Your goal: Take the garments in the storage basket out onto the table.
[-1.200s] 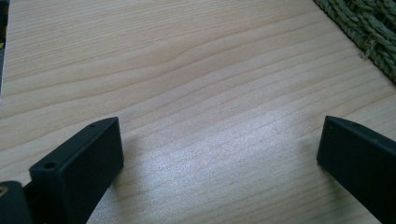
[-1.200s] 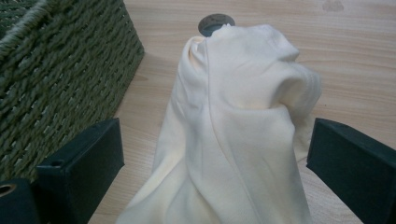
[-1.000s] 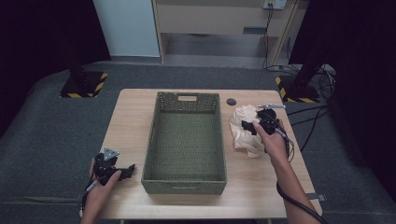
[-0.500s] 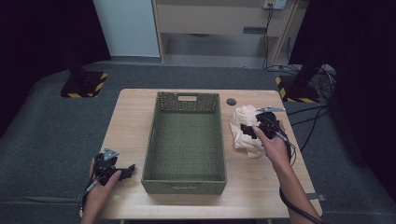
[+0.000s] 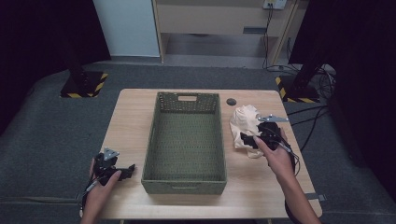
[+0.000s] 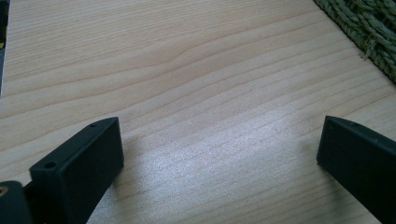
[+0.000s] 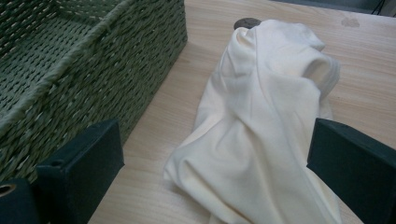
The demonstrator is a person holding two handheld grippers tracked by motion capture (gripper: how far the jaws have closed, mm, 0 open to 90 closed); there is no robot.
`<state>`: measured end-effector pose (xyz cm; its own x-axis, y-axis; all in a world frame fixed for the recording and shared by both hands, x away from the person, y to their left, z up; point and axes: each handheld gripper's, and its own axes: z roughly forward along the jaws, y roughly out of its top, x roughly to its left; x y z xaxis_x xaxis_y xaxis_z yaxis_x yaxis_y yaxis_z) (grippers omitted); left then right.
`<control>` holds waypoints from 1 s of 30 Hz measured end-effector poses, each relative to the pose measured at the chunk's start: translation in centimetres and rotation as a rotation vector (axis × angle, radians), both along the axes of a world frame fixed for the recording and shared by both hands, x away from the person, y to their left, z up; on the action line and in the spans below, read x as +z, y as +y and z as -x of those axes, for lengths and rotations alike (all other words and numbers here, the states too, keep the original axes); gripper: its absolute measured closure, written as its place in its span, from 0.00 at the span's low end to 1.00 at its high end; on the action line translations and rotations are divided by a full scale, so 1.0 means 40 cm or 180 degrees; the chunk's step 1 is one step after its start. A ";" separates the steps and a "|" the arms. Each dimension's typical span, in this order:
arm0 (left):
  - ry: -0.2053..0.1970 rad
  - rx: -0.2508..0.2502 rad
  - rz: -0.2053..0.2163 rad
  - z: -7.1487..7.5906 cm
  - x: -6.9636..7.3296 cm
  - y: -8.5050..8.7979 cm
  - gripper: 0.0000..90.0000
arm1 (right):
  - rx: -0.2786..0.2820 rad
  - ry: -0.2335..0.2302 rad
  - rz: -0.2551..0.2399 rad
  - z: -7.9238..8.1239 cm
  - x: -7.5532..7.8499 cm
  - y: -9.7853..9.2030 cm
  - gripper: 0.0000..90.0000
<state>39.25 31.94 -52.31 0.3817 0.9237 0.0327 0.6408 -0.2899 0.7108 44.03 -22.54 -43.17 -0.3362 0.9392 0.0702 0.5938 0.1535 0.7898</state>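
Right gripper (image 5: 247,138), jaws wide, poised over the crumpled cloth (image 7: 266,116) lying on the table (image 5: 135,121) right of the basket (image 5: 185,184). Left gripper (image 5: 125,170), jaws wide, rests near left. Cloth not yet grasped; basket holds nothing.

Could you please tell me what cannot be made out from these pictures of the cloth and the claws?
- Cream cloth: near end cut off by the right gripper view's bottom edge.
- Small dark disc: too small to identify in the high view; half hidden behind the cloth in the right gripper view.
- Green basket: only a corner in the left gripper view.
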 end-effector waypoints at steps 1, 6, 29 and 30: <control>0.0000 0.0000 0.0000 0.000 0.000 0.000 0.00 | 0.0010 -0.0006 -0.0003 0.005 -0.001 0.000 0.04; 0.0000 0.0000 0.0000 0.000 0.000 0.000 0.00 | 0.0040 -0.0001 -0.0012 0.028 -0.016 -0.001 0.04; -0.0001 0.0002 0.0000 0.000 0.000 0.000 0.00 | 0.0094 0.0086 -0.0074 0.106 -0.092 -0.011 0.05; -0.0001 0.0001 0.0000 0.000 0.000 0.000 0.00 | 0.0098 0.0079 -0.0075 0.109 -0.093 -0.012 0.05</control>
